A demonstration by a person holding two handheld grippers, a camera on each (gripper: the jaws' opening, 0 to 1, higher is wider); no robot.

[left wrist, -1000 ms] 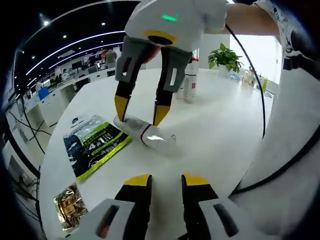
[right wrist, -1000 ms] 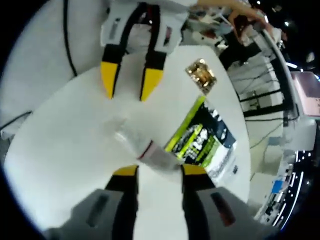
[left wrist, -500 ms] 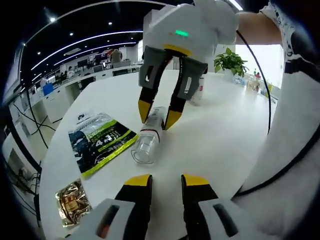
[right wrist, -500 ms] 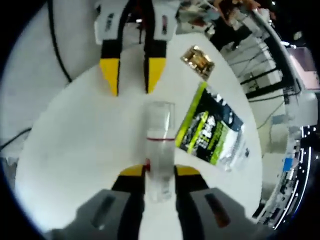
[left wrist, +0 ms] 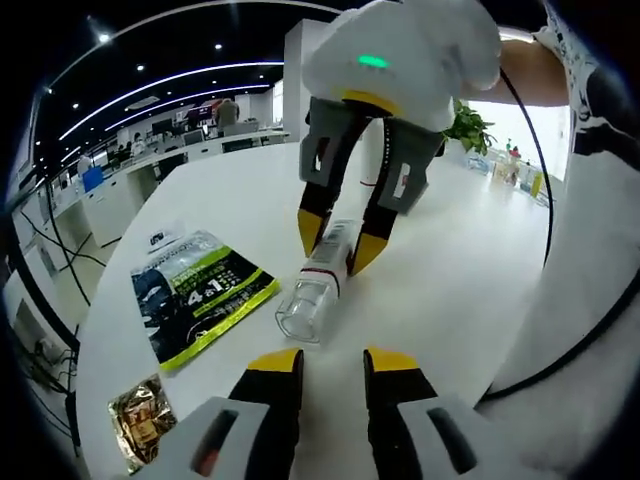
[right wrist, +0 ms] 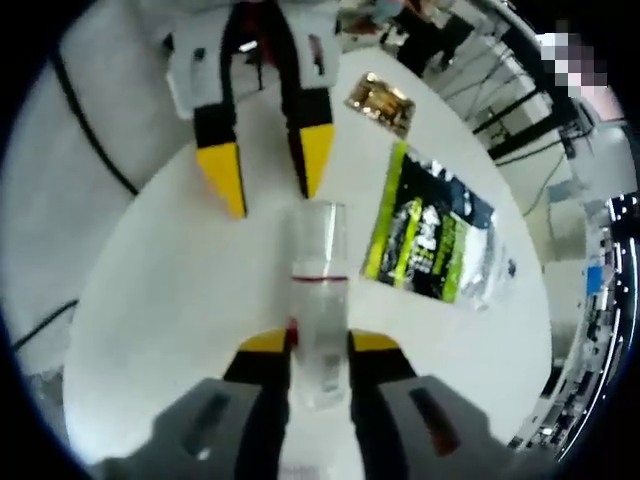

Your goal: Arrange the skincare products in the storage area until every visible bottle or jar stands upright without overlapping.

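A clear bottle [left wrist: 318, 285] [right wrist: 318, 300] with a red band lies tilted over the white table [left wrist: 450, 250] [right wrist: 150, 300], pinched between the right gripper [left wrist: 340, 235] [right wrist: 318, 345] tips. A green pouch [left wrist: 195, 295] [right wrist: 430, 240] lies just left; a gold packet [left wrist: 140, 425] [right wrist: 378, 98] nearer. The left gripper [left wrist: 333, 365] [right wrist: 268, 185] hovers near the bottle's open end, tips slightly parted, empty.

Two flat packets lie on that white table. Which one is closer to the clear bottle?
The green-and-black packet, lying right beside the clear bottle held in the right tool. The small gold packet sits farther off, past it.
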